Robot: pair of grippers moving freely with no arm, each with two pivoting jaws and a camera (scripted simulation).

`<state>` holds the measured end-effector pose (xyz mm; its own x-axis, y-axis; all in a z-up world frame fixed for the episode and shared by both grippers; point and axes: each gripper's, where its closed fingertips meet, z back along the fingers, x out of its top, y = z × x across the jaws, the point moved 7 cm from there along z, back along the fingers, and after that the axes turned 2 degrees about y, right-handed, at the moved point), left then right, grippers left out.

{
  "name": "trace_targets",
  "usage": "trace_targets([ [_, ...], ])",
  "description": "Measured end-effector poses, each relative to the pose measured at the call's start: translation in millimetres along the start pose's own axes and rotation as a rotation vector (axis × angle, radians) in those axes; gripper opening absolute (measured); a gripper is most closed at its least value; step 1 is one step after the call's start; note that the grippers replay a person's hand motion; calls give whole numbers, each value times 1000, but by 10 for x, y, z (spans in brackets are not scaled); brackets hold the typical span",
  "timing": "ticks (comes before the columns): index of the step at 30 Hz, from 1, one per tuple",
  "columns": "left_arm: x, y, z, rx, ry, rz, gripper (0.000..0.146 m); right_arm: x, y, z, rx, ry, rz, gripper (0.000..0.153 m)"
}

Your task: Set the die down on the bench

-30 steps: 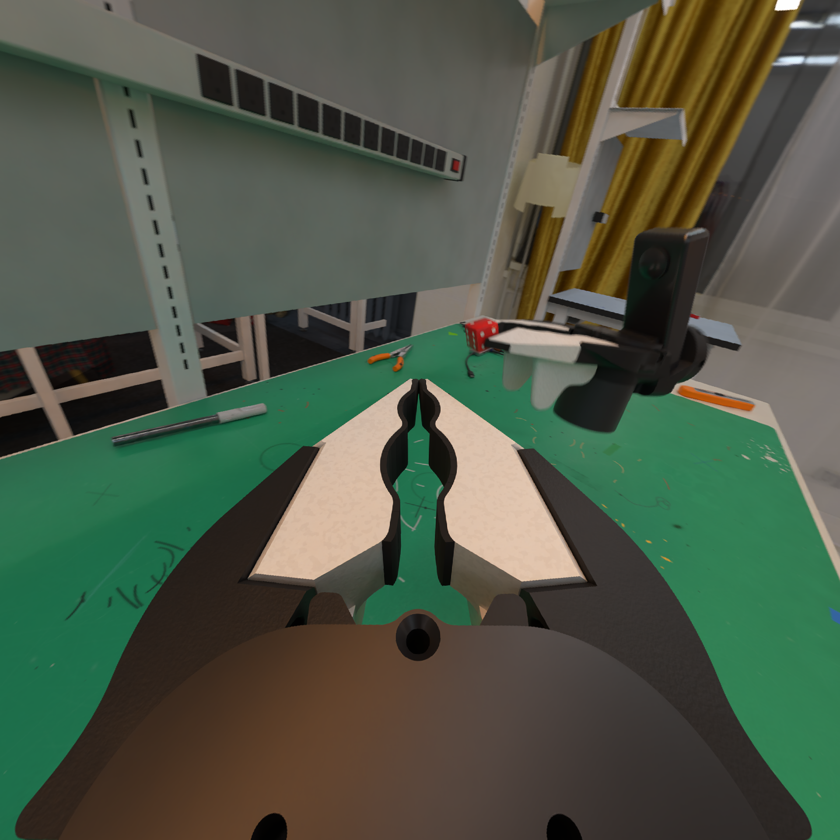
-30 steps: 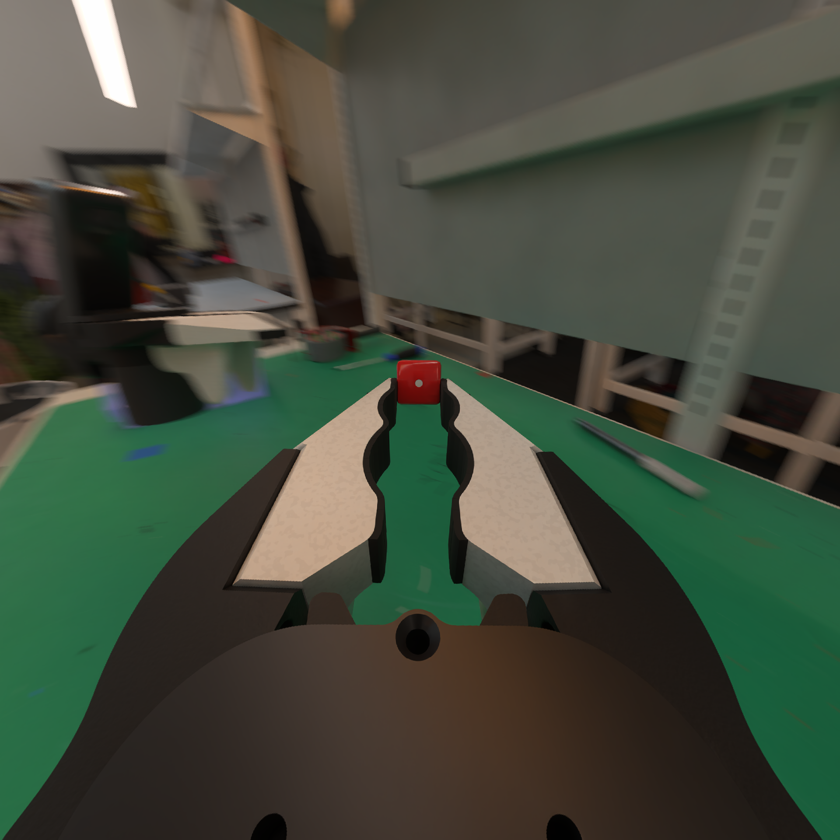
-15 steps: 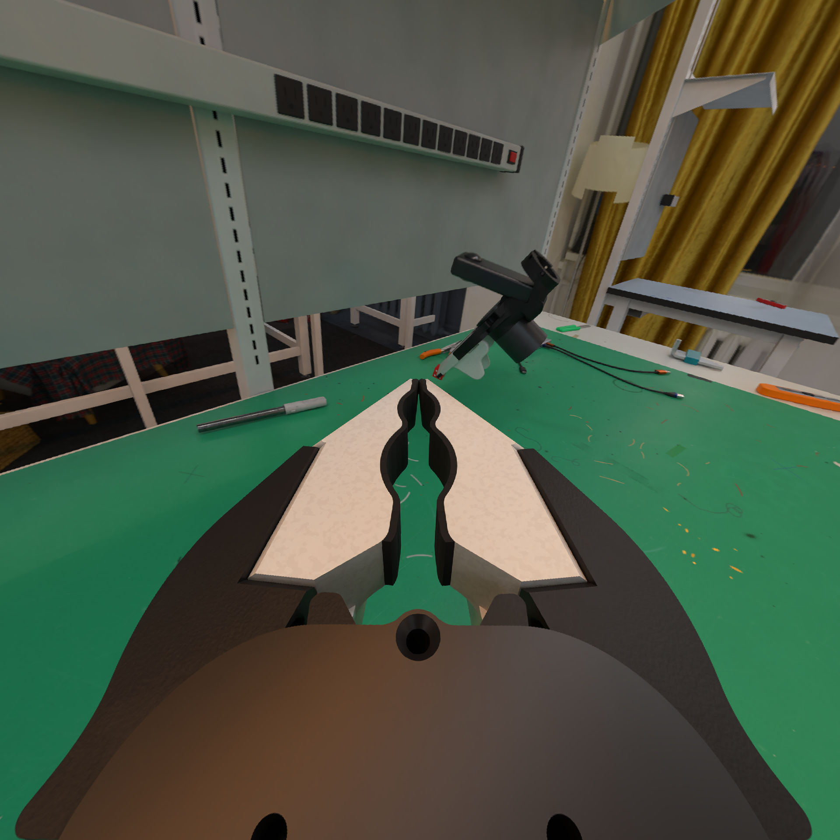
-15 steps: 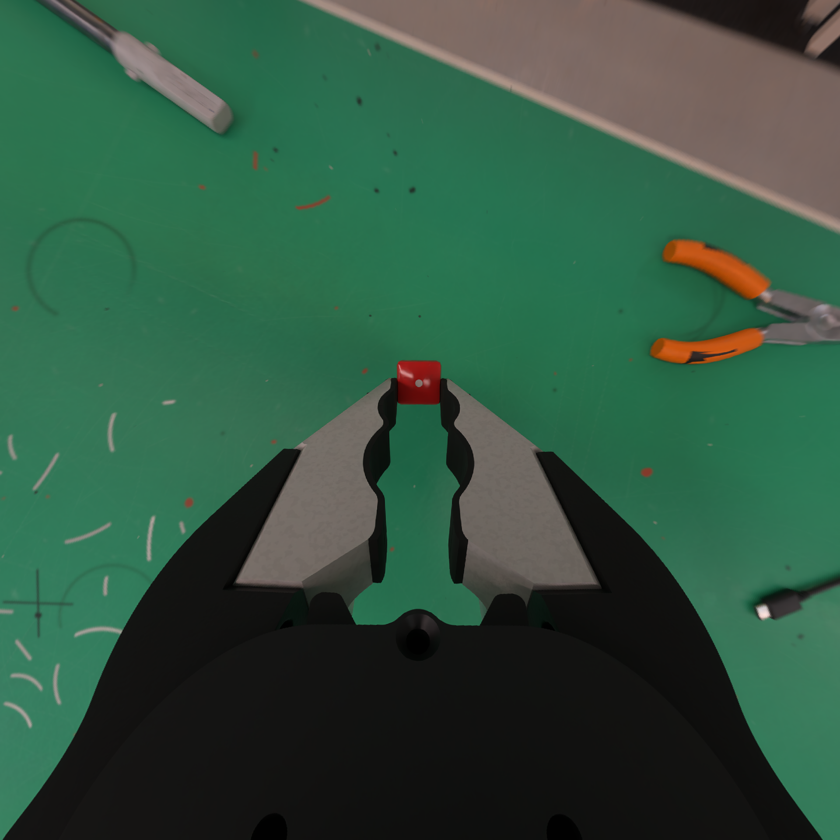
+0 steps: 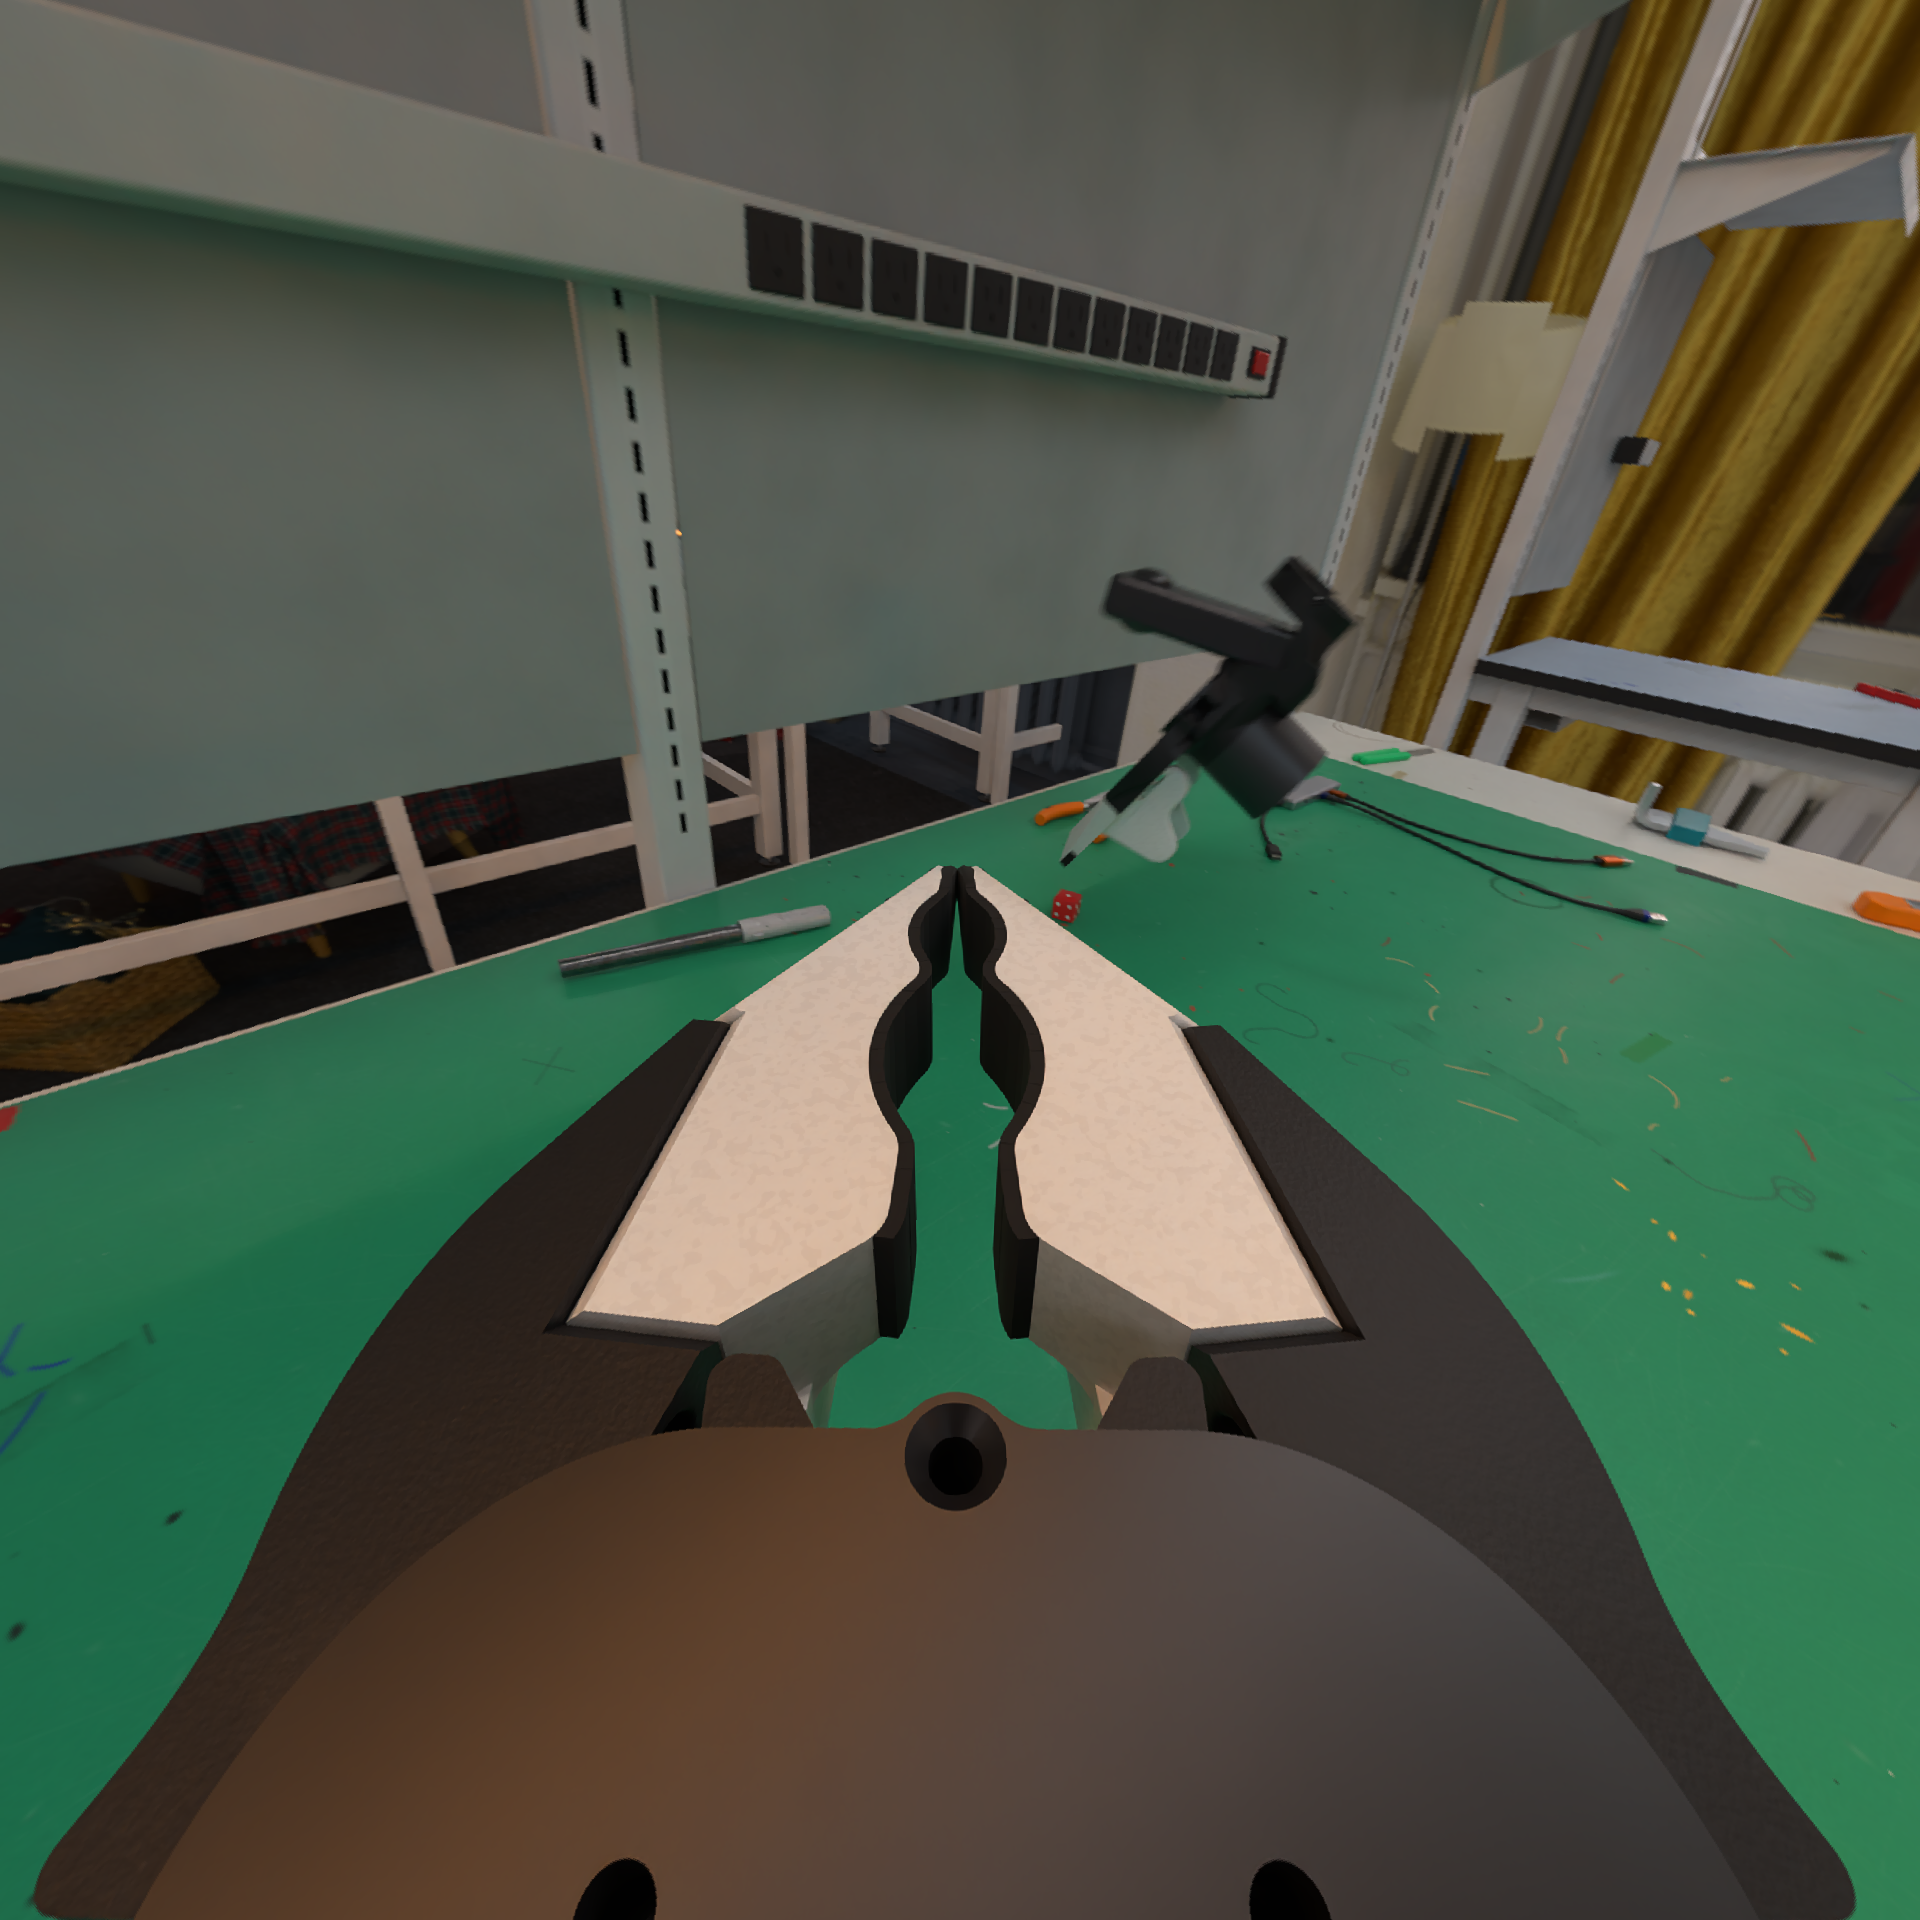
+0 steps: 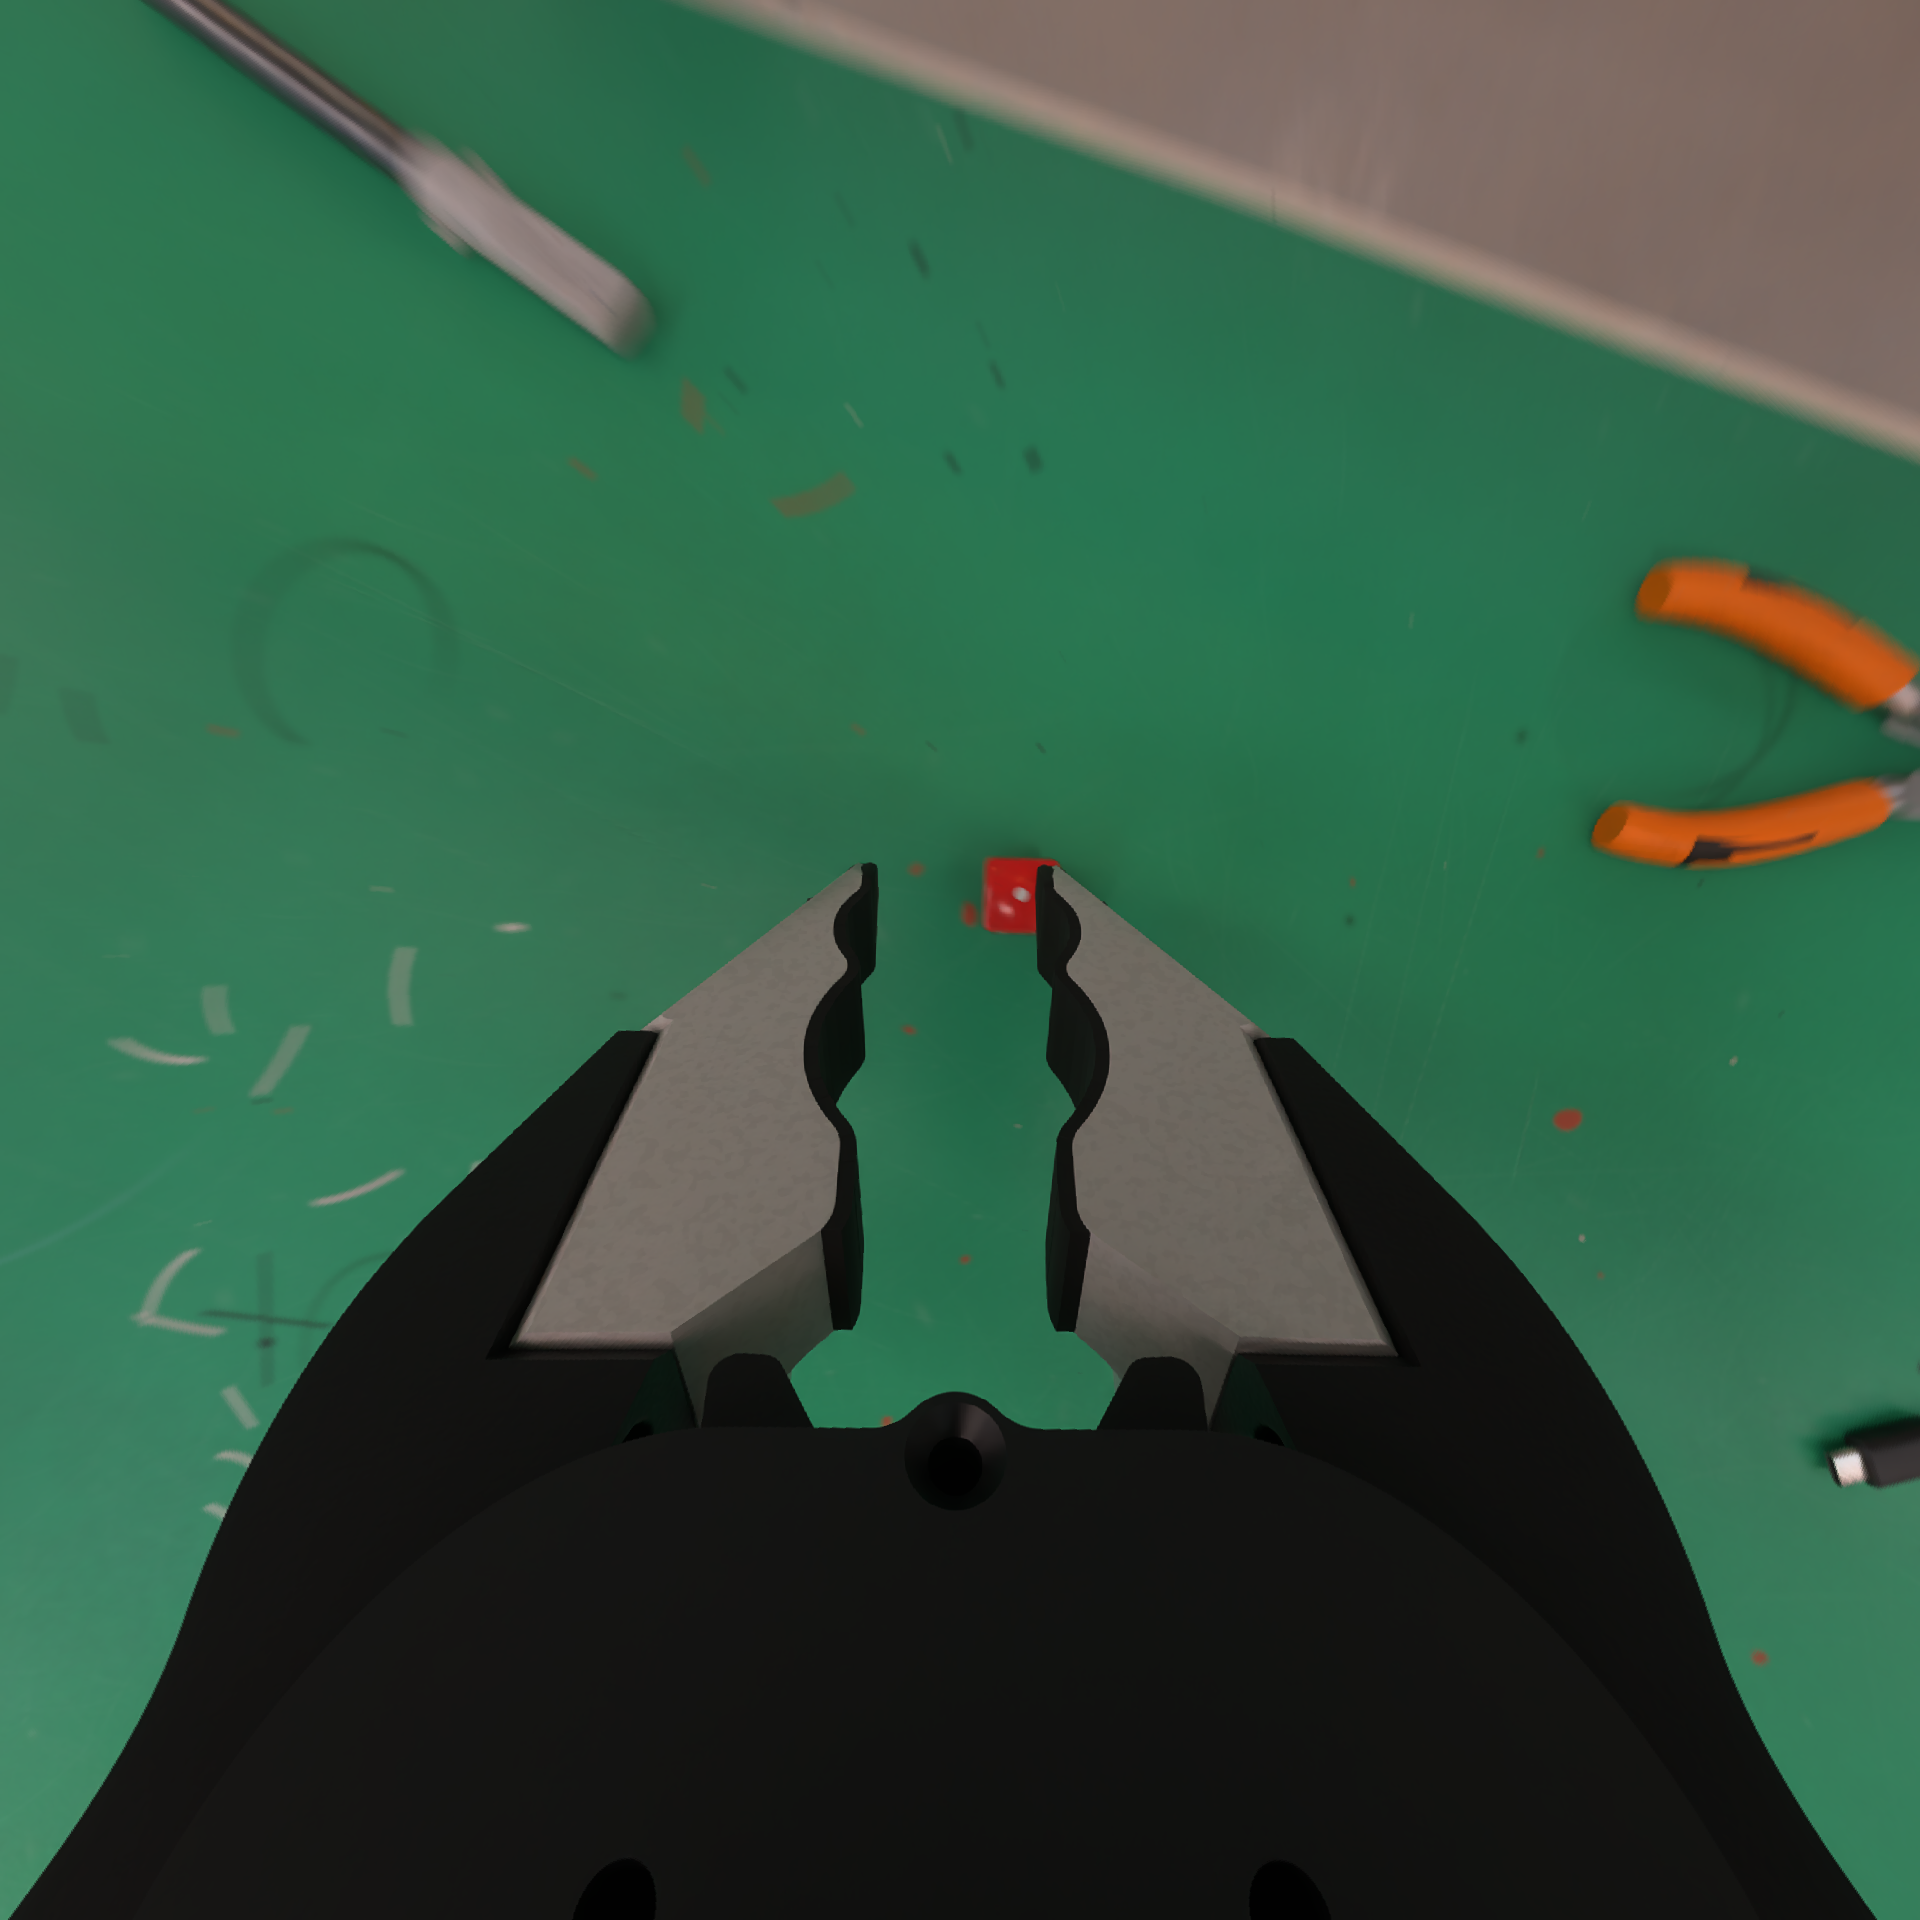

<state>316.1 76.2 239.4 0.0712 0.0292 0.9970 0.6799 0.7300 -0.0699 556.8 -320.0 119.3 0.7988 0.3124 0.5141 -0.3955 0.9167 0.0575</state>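
The small red die lies on the green bench mat, below my right gripper, which is open and points steeply down; the die shows just inside the right fingertip, partly hidden by it. In the left wrist view the die rests on the mat with the right gripper raised above it, tilted down. My left gripper is shut and empty, held low over the mat, the die just right of its tips.
A grey marker pen lies left of the die, also in the right wrist view. Orange-handled pliers lie to the right, a black cable plug nearer. Cables cross the far mat. The bench's back edge runs close behind.
My right gripper has opened and let go of the die, which now lies on the mat; the gripper has lifted slightly. The left gripper stays shut and has moved little.
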Motion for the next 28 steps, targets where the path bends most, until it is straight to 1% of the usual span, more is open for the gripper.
trace_targets([
  [3,77,76,96,34,-21,5,0,34,243,483,71,-246,56,31],
  [5,138,162,190,72,-32,7,0,-55,496,857,135,-434,111,31],
  [7,197,267,308,116,-27,7,0,-269,787,1184,192,-574,169,30],
  [10,268,460,519,192,12,4,1,-773,1222,1476,268,-680,242,30],
  [12,292,615,656,245,60,8,3,-1156,1472,1533,317,-690,277,32],
  [15,291,886,829,329,141,3,7,-1682,1763,1481,375,-684,301,36],
  [18,225,1250,912,434,291,-13,13,-2014,1935,1381,400,-714,319,38],
  [21,61,1699,880,506,491,46,22,-2130,2008,1309,388,-791,334,36],
  [23,-105,1988,817,536,631,101,26,-2133,2032,1290,417,-805,318,35],
  [28,-587,2546,676,602,944,236,31,-2158,2009,1312,393,-840,329,35],
])
